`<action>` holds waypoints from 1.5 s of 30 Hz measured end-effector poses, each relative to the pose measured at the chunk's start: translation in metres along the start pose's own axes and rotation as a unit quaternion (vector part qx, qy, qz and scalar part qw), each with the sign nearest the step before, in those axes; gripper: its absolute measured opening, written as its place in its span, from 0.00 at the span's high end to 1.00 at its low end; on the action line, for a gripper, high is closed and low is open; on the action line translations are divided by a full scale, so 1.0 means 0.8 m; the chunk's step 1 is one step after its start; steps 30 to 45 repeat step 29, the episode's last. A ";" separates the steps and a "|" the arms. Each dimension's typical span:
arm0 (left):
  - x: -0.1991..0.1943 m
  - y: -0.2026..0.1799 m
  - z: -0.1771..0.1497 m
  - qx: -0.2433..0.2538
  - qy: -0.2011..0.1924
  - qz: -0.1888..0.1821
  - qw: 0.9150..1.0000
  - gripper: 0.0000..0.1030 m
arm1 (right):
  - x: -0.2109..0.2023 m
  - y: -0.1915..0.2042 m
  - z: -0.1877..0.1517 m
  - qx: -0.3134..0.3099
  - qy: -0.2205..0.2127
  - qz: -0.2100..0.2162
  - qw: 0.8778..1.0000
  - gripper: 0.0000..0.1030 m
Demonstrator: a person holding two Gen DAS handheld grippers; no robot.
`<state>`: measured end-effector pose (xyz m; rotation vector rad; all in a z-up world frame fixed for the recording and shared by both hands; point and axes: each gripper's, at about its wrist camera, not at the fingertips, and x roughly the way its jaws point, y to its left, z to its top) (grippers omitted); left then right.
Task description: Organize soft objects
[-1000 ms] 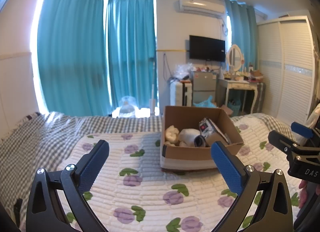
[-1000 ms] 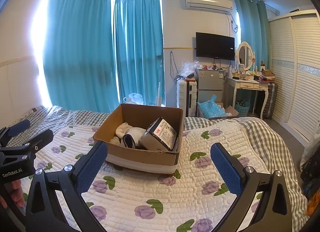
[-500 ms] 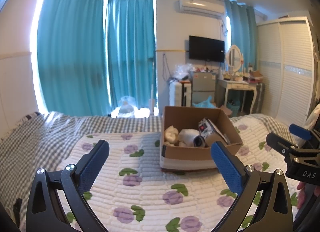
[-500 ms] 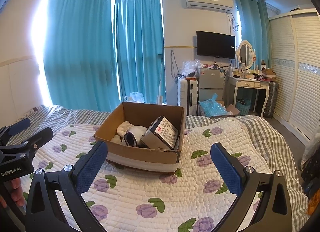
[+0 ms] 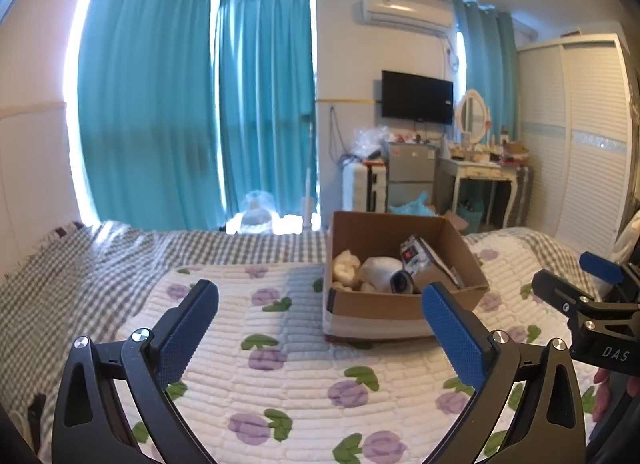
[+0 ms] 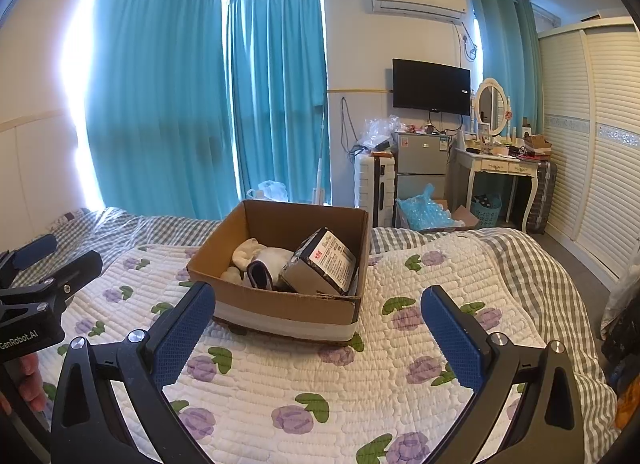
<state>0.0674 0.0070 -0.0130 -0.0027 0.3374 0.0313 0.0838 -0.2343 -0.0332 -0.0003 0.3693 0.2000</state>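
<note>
An open cardboard box [image 5: 376,306] [image 6: 280,304] stands on the flowered white quilt [image 5: 296,376] [image 6: 360,384]. In it lie a cream soft bundle [image 5: 346,264] [image 6: 246,250], a white rolled sock with a dark opening [image 5: 386,276] [image 6: 266,270], and a dark printed package [image 5: 424,260] [image 6: 320,264]. My left gripper [image 5: 320,328] is open and empty, held above the quilt short of the box. My right gripper [image 6: 318,328] is open and empty, just in front of the box. Each gripper shows at the edge of the other's view [image 5: 600,304] [image 6: 36,288].
A grey checked bedspread [image 5: 80,276] covers the bed around the quilt. Teal curtains [image 6: 200,96] hang behind the bed. A small fridge [image 6: 420,160], a white dressing table [image 6: 500,168], a wall TV [image 6: 431,86] and a louvred wardrobe [image 6: 600,144] stand at the right.
Both views have drifted only slightly; the box sits a touch nearer in the right wrist view. Both grippers stay open and empty.
</note>
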 end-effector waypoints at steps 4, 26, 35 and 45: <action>0.001 0.001 0.000 -0.001 0.003 -0.001 1.000 0.00 | 0.001 0.001 -0.001 0.001 0.001 -0.001 1.000 0.00; 0.003 0.003 -0.001 -0.001 0.003 0.001 1.000 0.00 | 0.006 0.003 -0.006 0.004 0.007 -0.001 1.000 0.00; 0.002 0.004 -0.003 -0.001 0.003 0.000 1.000 0.00 | 0.006 0.003 -0.007 0.003 0.008 -0.001 1.000 0.00; 0.002 0.004 -0.003 -0.001 0.003 0.000 1.000 0.00 | 0.006 0.003 -0.007 0.003 0.008 -0.001 1.000 0.00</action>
